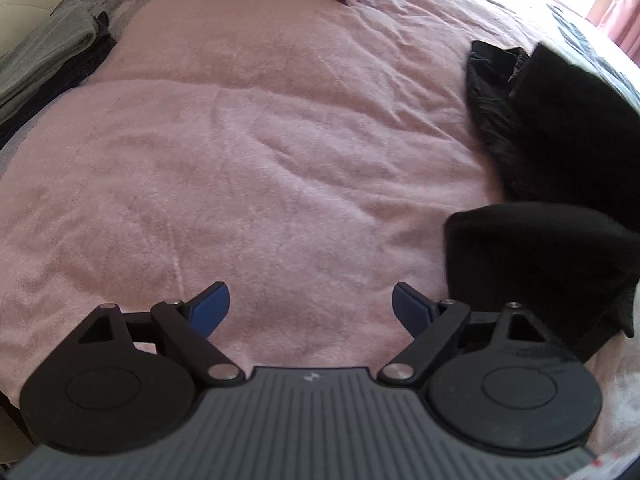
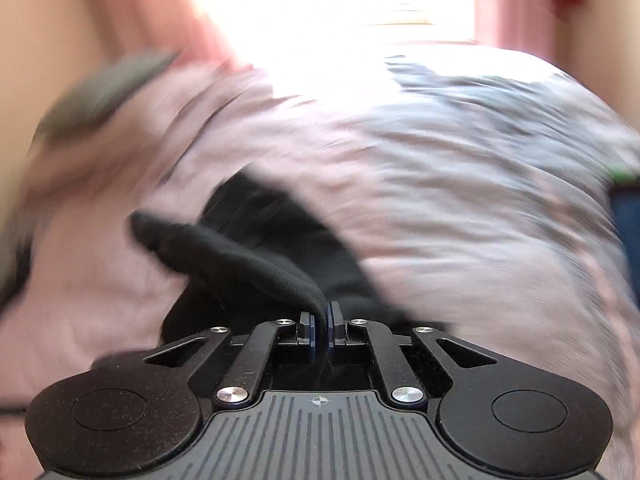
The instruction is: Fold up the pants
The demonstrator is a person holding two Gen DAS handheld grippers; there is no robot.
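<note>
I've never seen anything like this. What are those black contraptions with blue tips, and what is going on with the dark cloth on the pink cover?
There is no robot here. A person holds a two-finger gripping tool in each hand, and a small wide-angle camera on each one looks out along its fingers, so each picture comes from one tool.

The left tool hangs open over the pink blanket and holds nothing. The black pants lie bunched to its right.

The right tool is shut on a fold of those pants. Its picture is blurred, so little else there can be told.

At the left picture's edge lies other clothing.
</note>
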